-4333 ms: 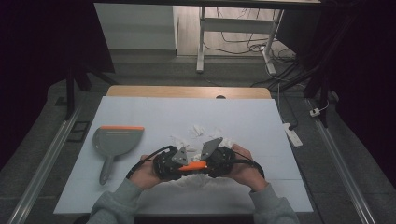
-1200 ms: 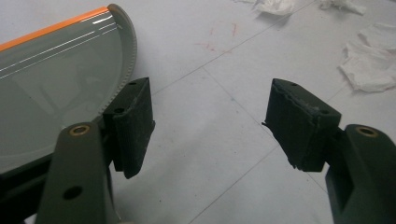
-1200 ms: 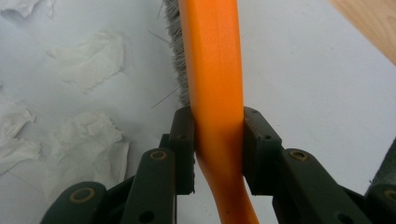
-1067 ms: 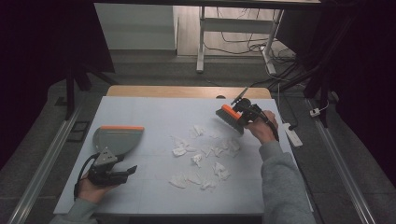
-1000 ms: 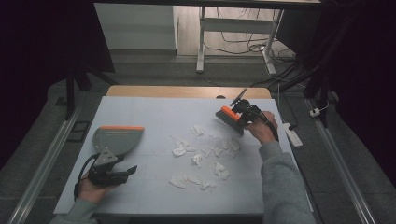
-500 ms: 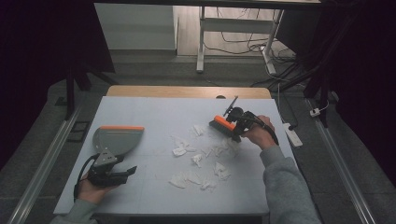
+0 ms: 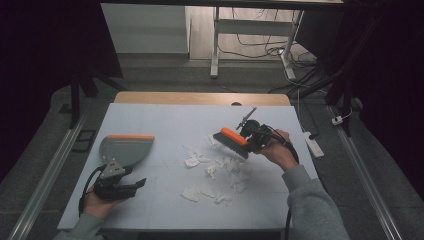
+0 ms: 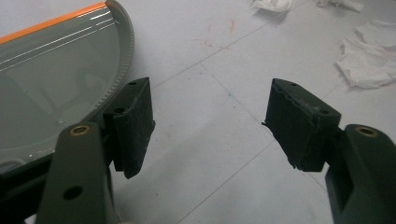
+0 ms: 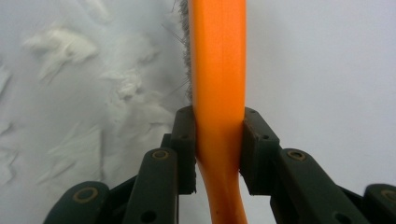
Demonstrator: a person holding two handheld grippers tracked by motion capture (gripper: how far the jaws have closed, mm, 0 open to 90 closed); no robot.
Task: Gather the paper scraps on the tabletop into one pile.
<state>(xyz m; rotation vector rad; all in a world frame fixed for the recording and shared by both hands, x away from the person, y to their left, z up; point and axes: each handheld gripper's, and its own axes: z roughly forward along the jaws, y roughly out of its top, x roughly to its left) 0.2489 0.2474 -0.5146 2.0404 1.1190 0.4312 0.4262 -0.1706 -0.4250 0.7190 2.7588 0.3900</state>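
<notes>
An orange-backed hand brush (image 7: 231,141) with grey bristles is held over the right side of the white table, and my right gripper (image 7: 251,136) is shut on its handle. In the right gripper view the two black pads clamp the orange handle (image 9: 218,135), bristles facing the scraps. Several crumpled white paper scraps (image 7: 220,167) lie in the table's middle, just left of and below the brush. A grey dustpan (image 7: 126,150) with an orange lip rests at the left. My left gripper (image 7: 131,184) is open just in front of the dustpan, nothing between its pads (image 8: 133,123); the dustpan (image 8: 51,84) lies beside its left jaw.
The table's (image 7: 165,122) far wooden edge runs along the back. Metal rails flank the table on both sides. A white power strip (image 7: 312,144) lies off the right edge. Bare table surface lies between the dustpan and the scraps.
My right gripper has carried the brush from the far right corner leftward and nearer, down to the edge of the paper scraps. The left hand has stayed put beside the dustpan.
</notes>
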